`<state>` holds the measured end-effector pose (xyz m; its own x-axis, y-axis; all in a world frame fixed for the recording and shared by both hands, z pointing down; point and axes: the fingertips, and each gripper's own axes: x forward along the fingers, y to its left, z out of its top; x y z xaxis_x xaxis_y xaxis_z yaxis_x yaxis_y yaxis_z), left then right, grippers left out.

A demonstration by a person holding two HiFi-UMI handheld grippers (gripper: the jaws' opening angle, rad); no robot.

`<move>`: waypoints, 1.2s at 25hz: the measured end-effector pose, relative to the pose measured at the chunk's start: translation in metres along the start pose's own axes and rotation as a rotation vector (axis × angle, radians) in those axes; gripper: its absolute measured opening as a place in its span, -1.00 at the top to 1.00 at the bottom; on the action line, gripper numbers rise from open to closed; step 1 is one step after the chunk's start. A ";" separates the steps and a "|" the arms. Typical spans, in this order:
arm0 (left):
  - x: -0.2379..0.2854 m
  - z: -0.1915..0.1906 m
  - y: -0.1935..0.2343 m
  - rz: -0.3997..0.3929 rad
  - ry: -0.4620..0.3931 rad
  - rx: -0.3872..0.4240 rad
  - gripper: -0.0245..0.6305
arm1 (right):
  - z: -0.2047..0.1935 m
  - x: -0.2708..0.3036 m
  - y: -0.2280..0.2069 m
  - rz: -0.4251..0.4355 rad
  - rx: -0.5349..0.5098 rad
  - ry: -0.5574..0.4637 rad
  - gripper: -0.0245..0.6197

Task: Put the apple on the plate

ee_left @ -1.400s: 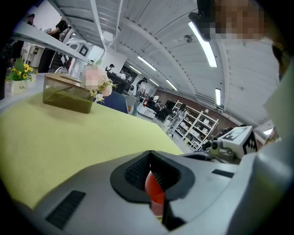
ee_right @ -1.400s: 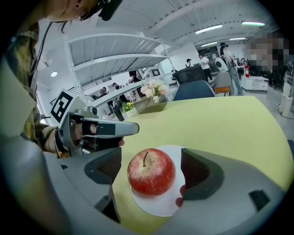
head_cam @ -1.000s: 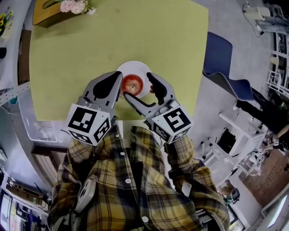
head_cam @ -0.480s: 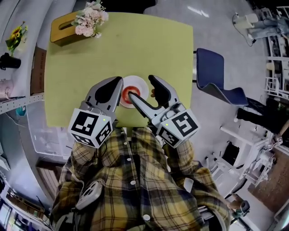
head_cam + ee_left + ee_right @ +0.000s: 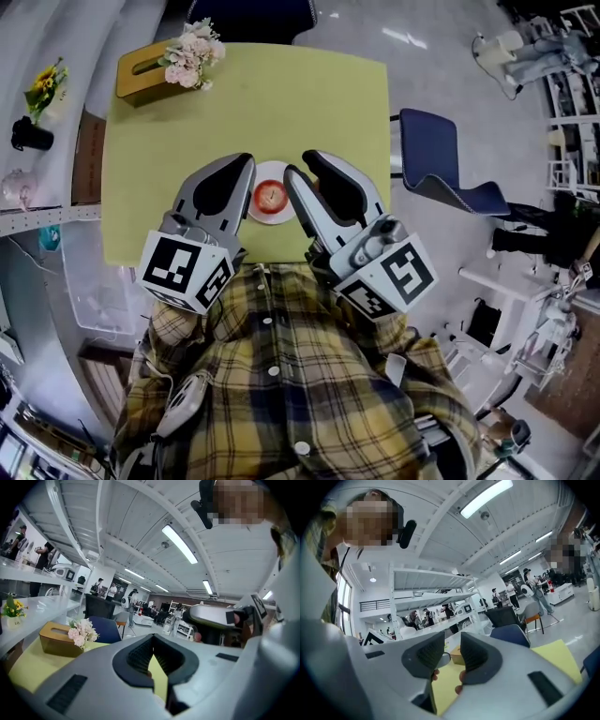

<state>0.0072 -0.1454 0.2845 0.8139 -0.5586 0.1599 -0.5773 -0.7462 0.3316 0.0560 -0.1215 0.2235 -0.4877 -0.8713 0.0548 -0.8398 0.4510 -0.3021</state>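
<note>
- Where the yellow-green counter (image 5: 169, 131) fills the upper middle of the head view, its surface lies mostly bare, with things only at its far left corner and its near edge.
- Below it, the person's yellow plaid shirt (image 5: 281, 384) takes up the bottom of the head view.
- A blue chair (image 5: 450, 173) stands on the floor beside the counter's right edge.
- The left tool (image 5: 152, 640) is held over the near edge, left of the plate; its pads meet at the tips and nothing is between them.
- The right tool (image 5: 453, 643) is held just right of the plate. Its jaws have just been closing and now stand a narrow gap apart, with nothing between the pads.
- A wooden box (image 5: 139, 73) sits at the far left corner, with a bunch of pale pink flowers (image 5: 194, 47) against its right end.
- The white plate (image 5: 270, 218) rests on the counter near the near edge, showing between the two tools.
- The red apple (image 5: 270, 196) sits in the middle of the plate, free of both tools.
</note>
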 end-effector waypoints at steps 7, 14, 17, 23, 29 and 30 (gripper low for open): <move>-0.003 0.014 -0.016 -0.024 -0.036 0.019 0.90 | 0.014 -0.007 0.001 -0.032 0.010 -0.038 0.92; -0.002 0.014 -0.021 -0.040 -0.032 0.019 0.90 | 0.016 -0.008 0.003 -0.038 -0.040 -0.020 0.93; 0.000 0.017 -0.021 -0.044 -0.035 0.027 0.90 | 0.014 -0.007 0.000 -0.045 -0.054 0.000 0.93; -0.002 0.024 -0.023 -0.048 -0.045 0.045 0.90 | 0.011 -0.010 -0.003 -0.063 -0.071 0.032 0.93; 0.000 0.025 -0.027 -0.066 -0.046 0.056 0.90 | 0.009 -0.011 -0.007 -0.068 -0.078 0.050 0.93; 0.000 0.025 -0.028 -0.067 -0.044 0.055 0.90 | 0.008 -0.011 -0.007 -0.067 -0.077 0.054 0.93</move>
<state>0.0215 -0.1337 0.2525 0.8478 -0.5214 0.0973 -0.5254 -0.8006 0.2880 0.0692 -0.1170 0.2175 -0.4401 -0.8893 0.1246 -0.8859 0.4074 -0.2219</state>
